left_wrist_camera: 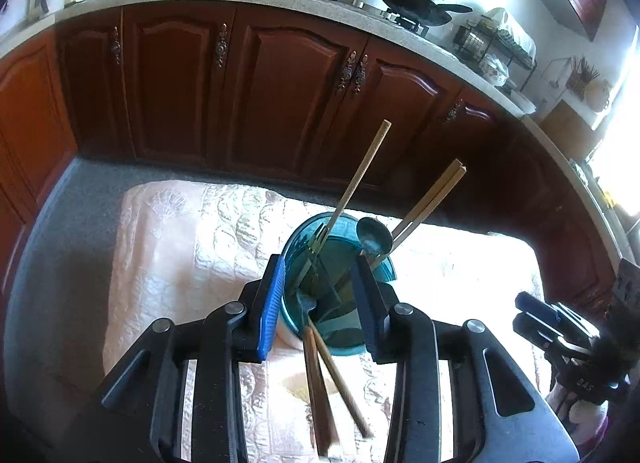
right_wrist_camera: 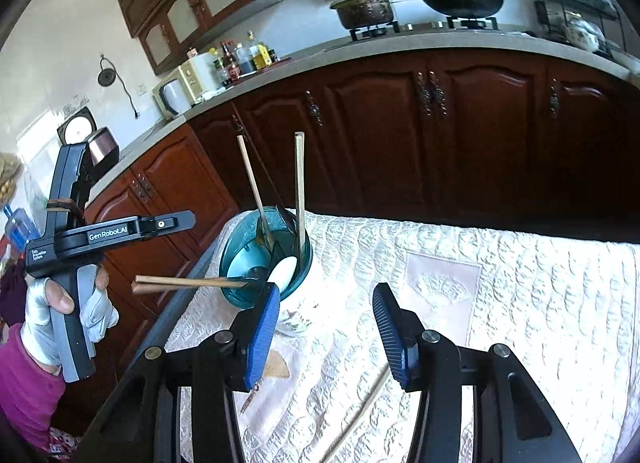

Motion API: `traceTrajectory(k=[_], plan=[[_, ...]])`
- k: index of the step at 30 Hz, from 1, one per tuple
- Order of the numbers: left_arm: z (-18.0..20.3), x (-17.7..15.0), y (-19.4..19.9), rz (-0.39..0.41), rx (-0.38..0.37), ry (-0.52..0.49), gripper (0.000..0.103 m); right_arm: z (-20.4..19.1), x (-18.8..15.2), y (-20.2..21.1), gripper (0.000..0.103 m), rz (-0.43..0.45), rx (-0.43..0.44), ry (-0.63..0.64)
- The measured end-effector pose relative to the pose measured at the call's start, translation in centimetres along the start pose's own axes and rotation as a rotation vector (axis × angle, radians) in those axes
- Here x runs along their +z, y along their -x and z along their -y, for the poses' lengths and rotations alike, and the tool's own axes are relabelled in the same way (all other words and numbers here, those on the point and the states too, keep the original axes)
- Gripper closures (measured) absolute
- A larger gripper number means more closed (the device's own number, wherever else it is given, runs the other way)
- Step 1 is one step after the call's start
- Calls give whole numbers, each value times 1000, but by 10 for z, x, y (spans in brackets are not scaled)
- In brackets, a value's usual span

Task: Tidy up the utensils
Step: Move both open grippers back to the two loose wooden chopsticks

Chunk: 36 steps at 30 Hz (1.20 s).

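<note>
Left wrist view
Left gripper (left_wrist_camera: 320, 295): jaws spread wide, one blue pad on each side of the teal cup, nothing pinched between them.
Teal cup (left_wrist_camera: 296, 251): stands on the quilted cloth (left_wrist_camera: 180, 247) just ahead of the pads, toward the far edge of the cloth.
Chopsticks (left_wrist_camera: 362, 171): one leans up and away out of the cup; a pair (left_wrist_camera: 430, 199) leans out to the right.
Spoon (left_wrist_camera: 374, 237): bowl end up at the cup's right rim, close to the right pad.
Loose sticks (left_wrist_camera: 328, 375): two brown ones cross below the cup, between the gripper arms; whether they lie on the cloth I cannot tell.
Right gripper (left_wrist_camera: 536, 313): seen at the right edge, near side.

Right wrist view
Right gripper (right_wrist_camera: 326, 323): jaws wide apart, holding nothing, hovering over the cloth (right_wrist_camera: 520, 283) near the cup.
Cup (right_wrist_camera: 240, 263): left of centre, at the cloth's far left corner, chopsticks (right_wrist_camera: 299, 191) standing in it.
Left gripper (right_wrist_camera: 120, 231): held in a gloved hand (right_wrist_camera: 64, 311) at the left; from here I cannot tell its jaws.
Kitchen counter (right_wrist_camera: 400, 47): runs along the far side.
</note>
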<state>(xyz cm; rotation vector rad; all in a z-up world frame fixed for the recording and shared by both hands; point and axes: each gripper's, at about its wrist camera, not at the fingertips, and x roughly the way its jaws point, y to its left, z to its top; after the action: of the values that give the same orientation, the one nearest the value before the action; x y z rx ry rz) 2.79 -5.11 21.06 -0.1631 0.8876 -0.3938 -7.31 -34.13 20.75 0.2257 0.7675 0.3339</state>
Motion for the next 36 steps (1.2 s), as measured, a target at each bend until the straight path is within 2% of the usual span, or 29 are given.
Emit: traceTrajectory(k=[7,11,19,28,36], plan=[[4,1,33,69,15,-2,69,4,-4,22,57,37,-18,-5],[19,-6,60,134,61,-63,64,5,-12,33,53,64,-49,8],[58,-38,92,213,103,-164,58,8,-28,44,51,35,-85,30],[94,-75,87,198,82,-231,57,19,-48,58,50,0,-102,1],[113,-102,53,101,19,-224,57,52,-72,47,49,-45,-125,-65]])
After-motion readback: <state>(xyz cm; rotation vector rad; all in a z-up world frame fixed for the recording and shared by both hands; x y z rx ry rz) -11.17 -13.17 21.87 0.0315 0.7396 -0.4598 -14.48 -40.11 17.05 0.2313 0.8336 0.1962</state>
